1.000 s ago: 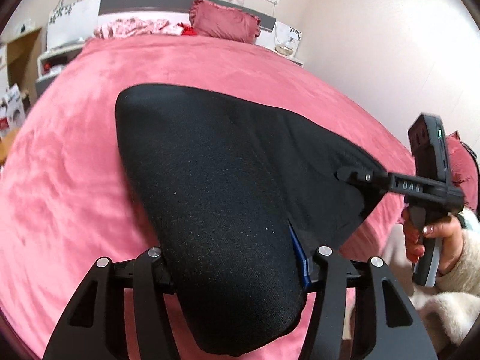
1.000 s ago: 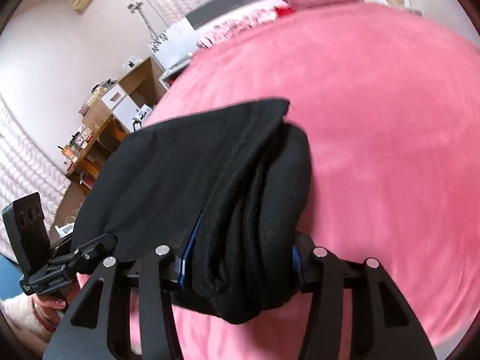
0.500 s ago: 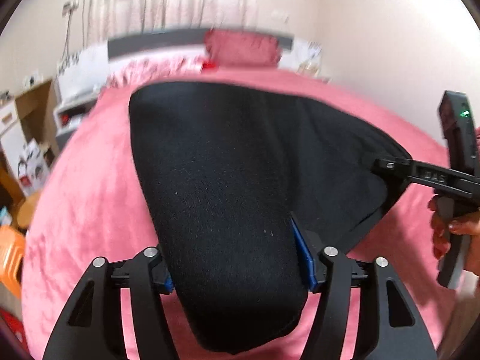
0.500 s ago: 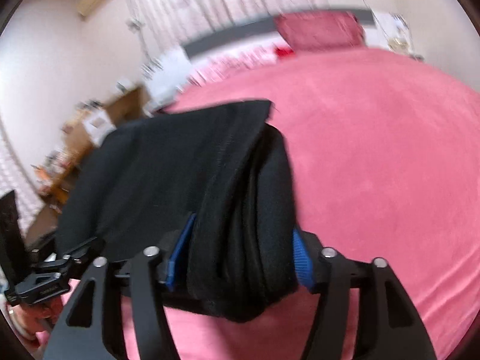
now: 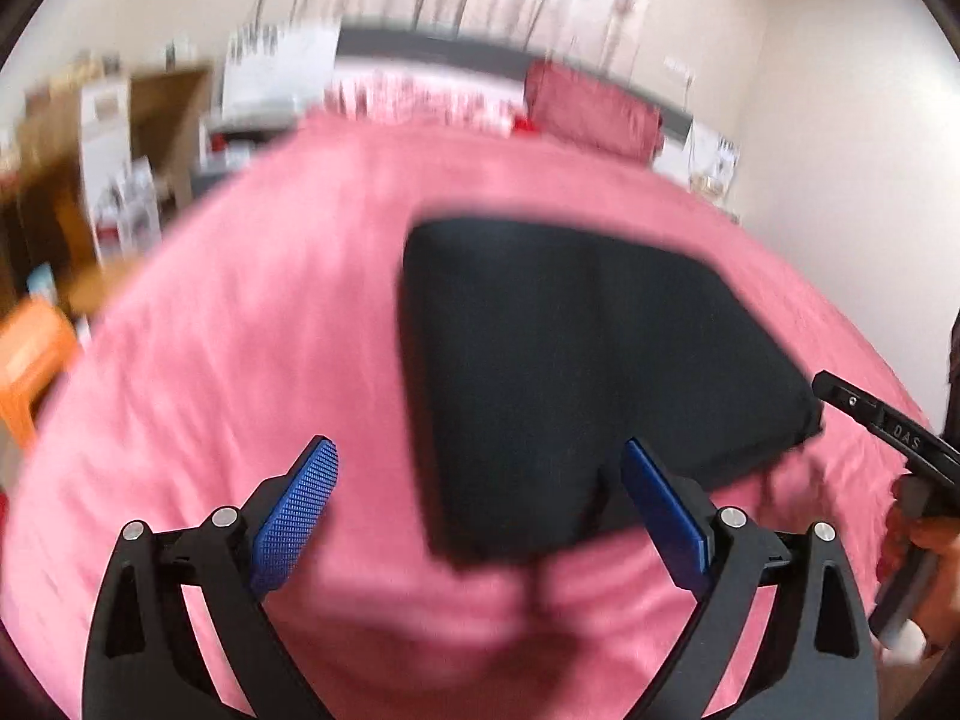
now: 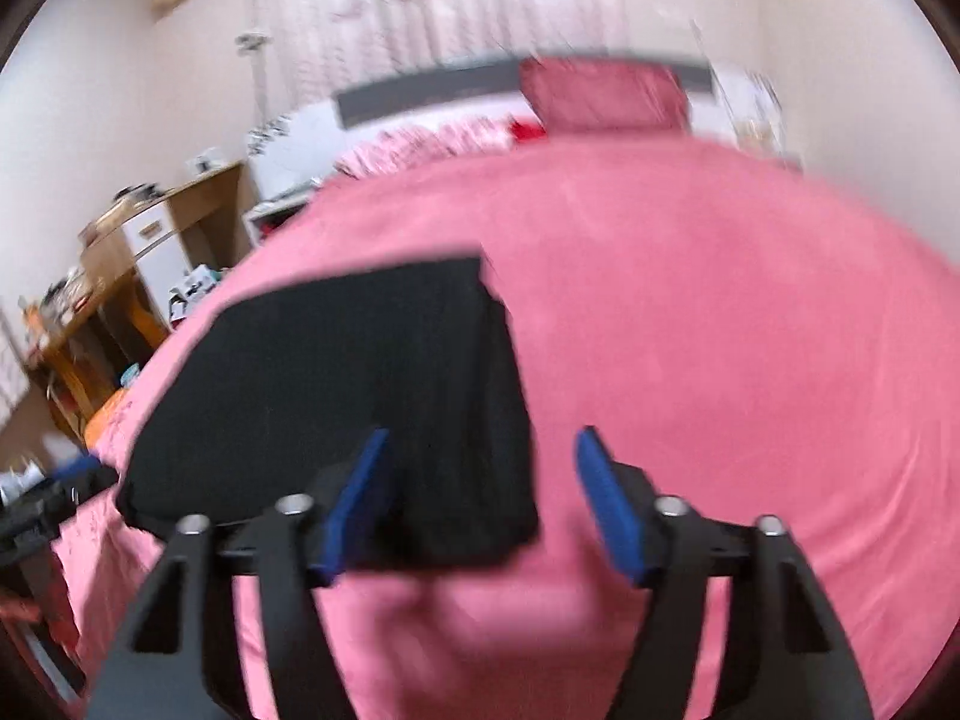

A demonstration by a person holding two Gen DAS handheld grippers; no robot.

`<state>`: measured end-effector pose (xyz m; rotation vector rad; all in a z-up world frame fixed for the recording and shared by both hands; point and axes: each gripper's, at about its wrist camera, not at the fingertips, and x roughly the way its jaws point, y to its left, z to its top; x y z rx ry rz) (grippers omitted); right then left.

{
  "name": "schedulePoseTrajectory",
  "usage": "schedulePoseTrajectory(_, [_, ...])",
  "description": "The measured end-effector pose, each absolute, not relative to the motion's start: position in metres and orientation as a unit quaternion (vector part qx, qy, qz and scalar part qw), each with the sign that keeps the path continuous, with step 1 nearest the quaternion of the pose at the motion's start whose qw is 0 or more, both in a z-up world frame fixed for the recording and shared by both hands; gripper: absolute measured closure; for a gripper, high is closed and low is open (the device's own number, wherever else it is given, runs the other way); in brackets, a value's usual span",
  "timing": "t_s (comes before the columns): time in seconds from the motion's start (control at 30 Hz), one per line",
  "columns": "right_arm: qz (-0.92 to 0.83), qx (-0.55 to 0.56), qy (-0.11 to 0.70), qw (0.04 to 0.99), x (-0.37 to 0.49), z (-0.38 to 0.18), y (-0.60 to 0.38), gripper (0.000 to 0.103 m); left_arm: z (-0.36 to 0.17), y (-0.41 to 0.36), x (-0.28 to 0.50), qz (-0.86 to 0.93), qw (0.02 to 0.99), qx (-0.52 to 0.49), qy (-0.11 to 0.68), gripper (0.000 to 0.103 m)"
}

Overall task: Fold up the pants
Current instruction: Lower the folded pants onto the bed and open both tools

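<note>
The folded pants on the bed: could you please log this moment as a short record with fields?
item: black pants, folded
support: pink bed cover
left gripper: jaws opening, pads clear of the cloth
right gripper: jaws closing, pants corner between them, pads not pressing
background: red pillow at the headboard

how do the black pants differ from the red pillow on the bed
The pants are black, the pillow dark red. The pants lie folded flat at the near end; the pillow sits plump by the far headboard. Both rest on the pink bed.
</note>
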<state>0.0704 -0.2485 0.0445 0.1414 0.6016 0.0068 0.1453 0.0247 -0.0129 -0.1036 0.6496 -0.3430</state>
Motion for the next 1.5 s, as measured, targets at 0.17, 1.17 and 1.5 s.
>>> schedulePoseTrajectory(0.17, [0.059,0.033,0.313,0.947,0.133,0.066,-0.212,0.046,0.018,-0.006,0.195,-0.193,0.930,-0.057,0.306,0.009])
schedulePoseTrajectory(1.17, [-0.125,0.060,0.360,0.923,0.133,0.012,-0.238,0.014,-0.054,-0.040,0.198,-0.117,0.933,0.008,0.341,0.003])
schedulePoseTrajectory(1.5, [-0.121,0.100,0.361,0.919,0.081,0.014,-0.225,0.006,-0.050,-0.021,0.150,-0.117,0.919,-0.031,0.376,0.003])
